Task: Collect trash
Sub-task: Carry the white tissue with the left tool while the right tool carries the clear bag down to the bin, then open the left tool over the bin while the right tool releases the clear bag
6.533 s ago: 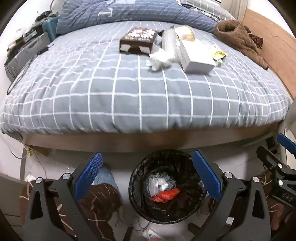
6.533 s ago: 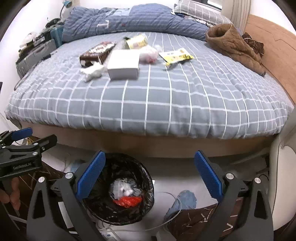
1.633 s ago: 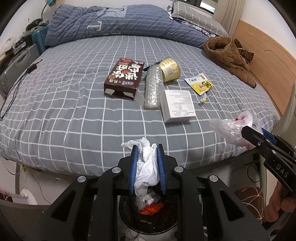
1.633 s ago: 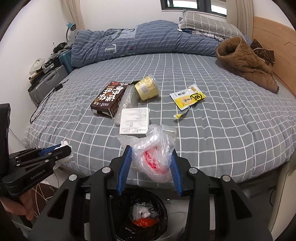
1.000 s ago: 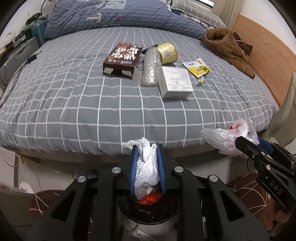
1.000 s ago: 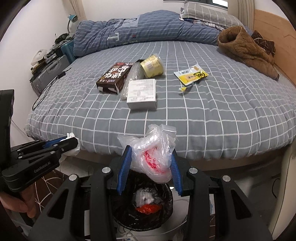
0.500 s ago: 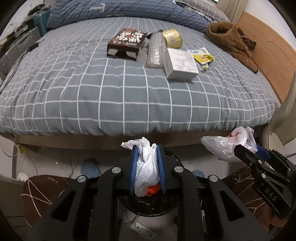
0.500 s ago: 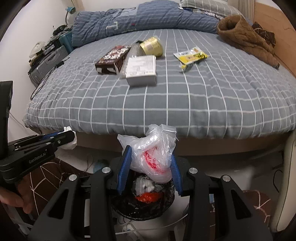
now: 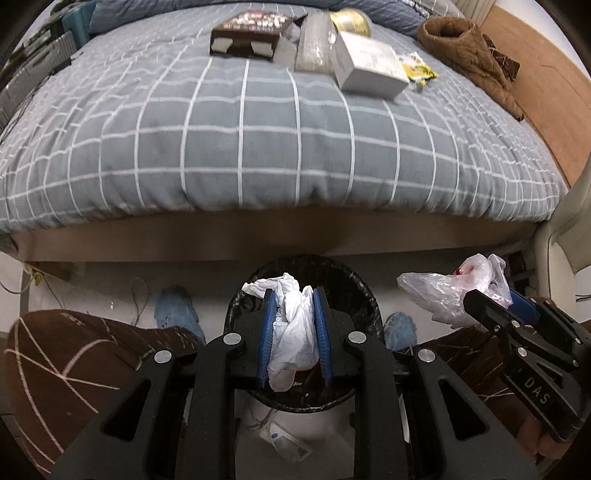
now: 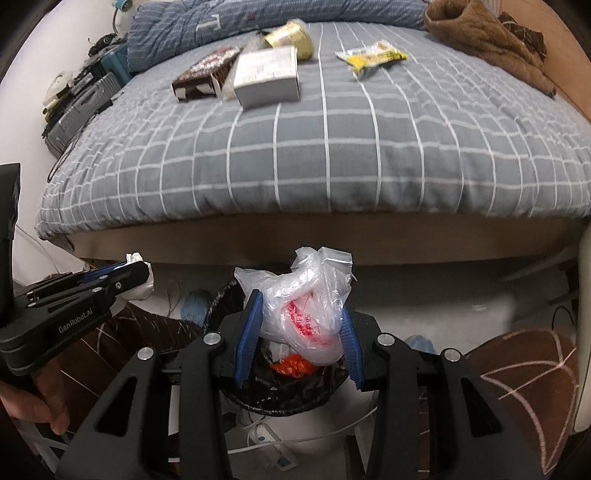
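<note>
One black-lined trash bin stood on the pale floor just beside the foot of the bed, and both views looked down into it. Inside, an orange-red scrap and some white crumpled pieces lay on the glossy black liner; the rest of its contents was hidden behind the grippers.

The left gripper was clamped narrowly on a crumpled white tissue, its blue ribbed pads pressing the wad from both sides, directly above the bin's mouth. The tissue bulged out above and below the pads in soft, creased folds. The right gripper stood partly apart, its blue pads squeezing a clear plastic bag with red printing; the bag was thin, wrinkled and puffy, with its loose neck sticking up. It too hung over the bin's rim.

On the grey quilt, crossed by white grid lines, more items lay well apart from the bin: a dark brown carton with white lettering, a clear crinkly wrapper, a flat white box, a round gold-coloured tub on its side and a yellow sachet. A brown fleecy garment was heaped near the wooden side panel.
</note>
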